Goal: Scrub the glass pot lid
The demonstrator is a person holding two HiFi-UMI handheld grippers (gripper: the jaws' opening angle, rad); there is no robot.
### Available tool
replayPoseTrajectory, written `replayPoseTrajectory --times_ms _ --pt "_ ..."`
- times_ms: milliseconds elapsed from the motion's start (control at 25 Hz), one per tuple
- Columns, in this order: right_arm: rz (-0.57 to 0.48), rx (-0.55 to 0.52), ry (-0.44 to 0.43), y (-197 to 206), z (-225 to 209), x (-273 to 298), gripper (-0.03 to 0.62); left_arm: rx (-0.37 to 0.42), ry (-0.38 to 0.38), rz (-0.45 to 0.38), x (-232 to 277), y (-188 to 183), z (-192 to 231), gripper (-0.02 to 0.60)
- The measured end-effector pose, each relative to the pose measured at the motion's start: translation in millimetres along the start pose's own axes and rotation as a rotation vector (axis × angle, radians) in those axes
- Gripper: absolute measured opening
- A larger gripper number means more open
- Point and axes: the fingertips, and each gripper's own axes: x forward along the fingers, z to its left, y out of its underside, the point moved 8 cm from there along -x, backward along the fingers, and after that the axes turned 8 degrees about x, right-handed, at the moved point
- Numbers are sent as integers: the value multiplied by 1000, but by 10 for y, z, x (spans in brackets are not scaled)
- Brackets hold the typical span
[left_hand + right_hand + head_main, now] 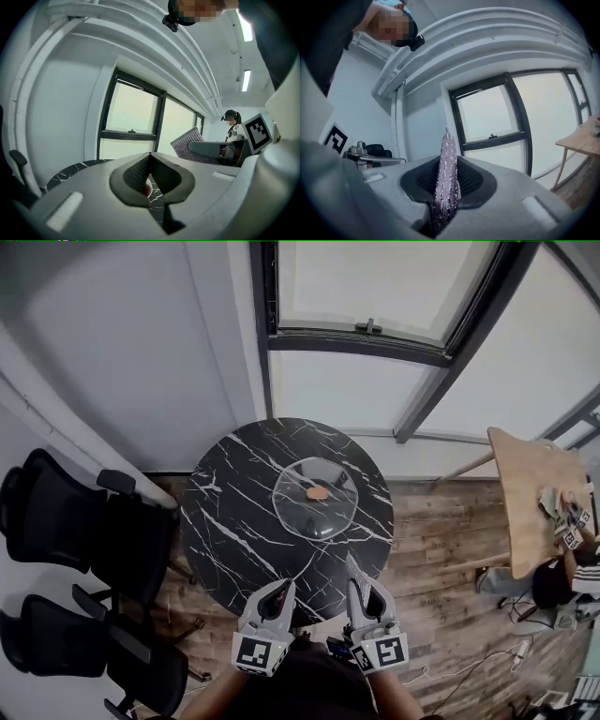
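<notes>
- Left gripper (149, 159): jaws are pressed together, nothing is held.
- Right gripper (449, 161): jaws are clamped on a glittery scrubber (446, 143).
- Glass pot lid (315, 498) is laid on the marble table (234, 521), at 12 o'clock from both grippers and apart from them.

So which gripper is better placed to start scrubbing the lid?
Right. The right gripper is shut on a sparkly scouring pad; the left gripper is shut on nothing. Both sit about equally short of the glass pot lid.
</notes>
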Motion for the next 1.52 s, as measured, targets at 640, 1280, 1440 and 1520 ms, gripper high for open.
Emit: replayPoseTrajectory --times_ms 640,1280,1440,1520 --pt "73 -5 15 -67 -245 1063 80 -34 90 52 983 155 829 3" --pt "170 22 -84 308 -1250 1800 80 -27 12 173 1979 642 702 15" --pt "213 32 -83 483 -1491 1929 80 -31 -11 227 2218 867 701 21" --pt "229 37 -79 557 -1616 1976 80 -48 -21 247 2349 987 707 23"
